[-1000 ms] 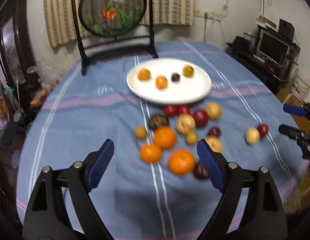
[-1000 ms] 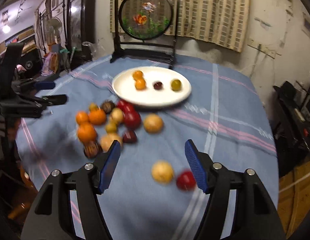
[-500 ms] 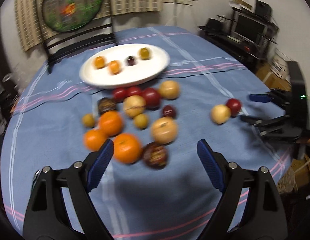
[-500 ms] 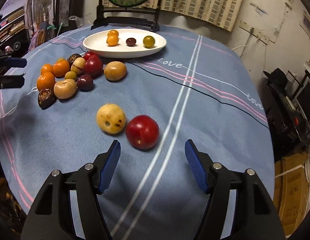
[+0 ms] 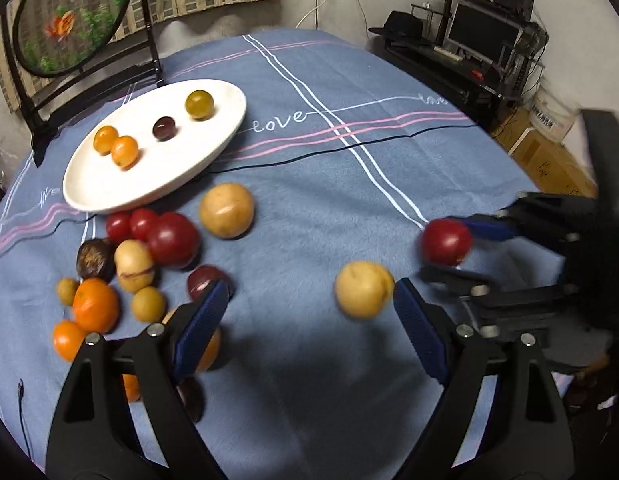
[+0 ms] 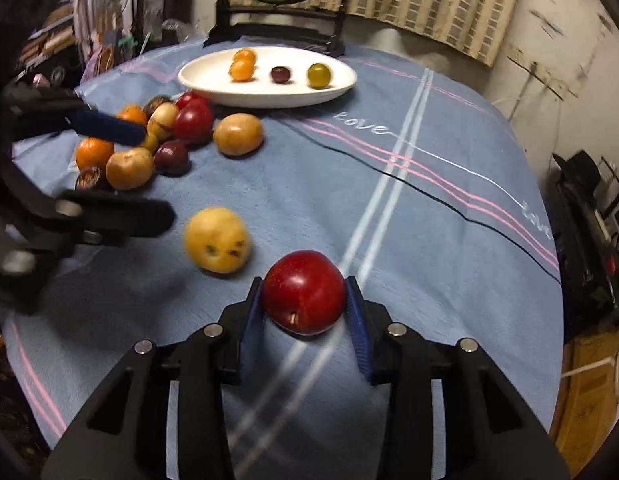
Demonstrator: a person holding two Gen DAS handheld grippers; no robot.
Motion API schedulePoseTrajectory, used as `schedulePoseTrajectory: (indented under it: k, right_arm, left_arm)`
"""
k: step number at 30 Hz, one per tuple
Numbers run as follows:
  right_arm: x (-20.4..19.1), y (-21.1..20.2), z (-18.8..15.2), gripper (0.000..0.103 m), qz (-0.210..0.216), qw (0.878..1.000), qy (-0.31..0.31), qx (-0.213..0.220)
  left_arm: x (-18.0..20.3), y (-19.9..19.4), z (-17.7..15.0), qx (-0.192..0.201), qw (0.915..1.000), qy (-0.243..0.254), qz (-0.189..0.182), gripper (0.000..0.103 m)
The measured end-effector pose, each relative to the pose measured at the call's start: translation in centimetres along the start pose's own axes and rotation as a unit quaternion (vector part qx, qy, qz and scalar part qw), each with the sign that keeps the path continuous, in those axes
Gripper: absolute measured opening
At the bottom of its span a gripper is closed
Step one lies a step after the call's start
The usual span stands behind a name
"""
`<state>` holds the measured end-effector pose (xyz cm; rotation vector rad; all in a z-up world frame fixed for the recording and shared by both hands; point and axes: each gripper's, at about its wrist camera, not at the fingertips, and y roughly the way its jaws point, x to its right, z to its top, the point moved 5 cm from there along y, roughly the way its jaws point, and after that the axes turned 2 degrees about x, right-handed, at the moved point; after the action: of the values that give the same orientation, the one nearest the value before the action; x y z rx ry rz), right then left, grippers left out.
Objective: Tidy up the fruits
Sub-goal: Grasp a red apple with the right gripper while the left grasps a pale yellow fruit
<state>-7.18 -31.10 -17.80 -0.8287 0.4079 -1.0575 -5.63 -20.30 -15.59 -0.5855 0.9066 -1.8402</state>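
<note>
The red plum [image 6: 304, 293] is clamped between both pads of the right claw [image 6: 305, 312], just above the blue-clothed counter [image 6: 389, 208]. The left claw [image 5: 309, 320] is held wide open, gripping nothing, with a yellow fruit [image 5: 363, 294] just ahead between its tips. Farther back, a white plate [image 6: 265, 94] carries four small fruits.

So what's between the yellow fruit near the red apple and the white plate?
Only bare blue cloth, seen in the right wrist view, between yellow fruit and plate.
</note>
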Motion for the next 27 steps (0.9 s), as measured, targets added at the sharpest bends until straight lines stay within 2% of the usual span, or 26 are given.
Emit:
schedulePoseTrajectory:
  k: [4,12,15,17,18,19,20,22,25,27]
  right_arm:
    - [1.7,-1.2,-0.8,0.040,0.002,1.000,0.027,0.002]
    - [1.4,-1.6,-1.4,0.040,0.006,1.000,0.028,0.001]
    - [1.4,-1.7,-1.4,0.040,0.003,1.000,0.029,0.002]
    - [1.5,-1.9,-1.5,0.040,0.001,0.999,0.034,0.001]
    - [1.5,-2.0,-1.5,0.040,-0.001,0.999,0.034,0.000]
    - [1.5,-2.0,-1.6,0.040,0.000,0.999,0.036,-0.001]
    - [1.6,-2.1,-1.7,0.040,0.001,0.999,0.038,-0.002]
    - [1.5,-2.1,-1.8,0.040,-0.001,0.999,0.037,-0.004]
    - [1.4,-2.2,-1.8,0.040,-0.002,0.999,0.037,-0.004]
    - [1.2,-2.3,-1.7,0.040,0.000,0.999,0.041,-0.001]
  left_arm:
    - [1.0,1.8,-0.1,-0.011,0.9997,0.015,0.017,0.088]
    - [2.6,2.7,-0.8,-0.023,0.9992,0.032,0.002,0.089]
    - [3.0,2.8,-0.8,-0.019,0.9993,0.032,-0.006,0.078]
    - [3.6,2.9,-1.2,-0.031,0.9985,0.039,-0.025,0.059]
    - [4.1,2.9,-1.5,-0.038,0.9976,0.043,-0.038,0.053]
    - [4.5,2.8,-1.9,-0.045,0.9966,0.049,-0.049,0.042]
    - [4.8,2.7,-2.1,-0.047,0.9960,0.052,-0.055,0.037]
    - [5.0,2.5,-2.5,-0.044,0.9960,0.062,-0.048,0.037]
    - [4.4,2.2,-2.7,-0.047,0.9959,0.051,-0.058,0.037]
    - [3.7,2.1,-2.7,-0.040,0.9972,0.051,-0.038,0.037]
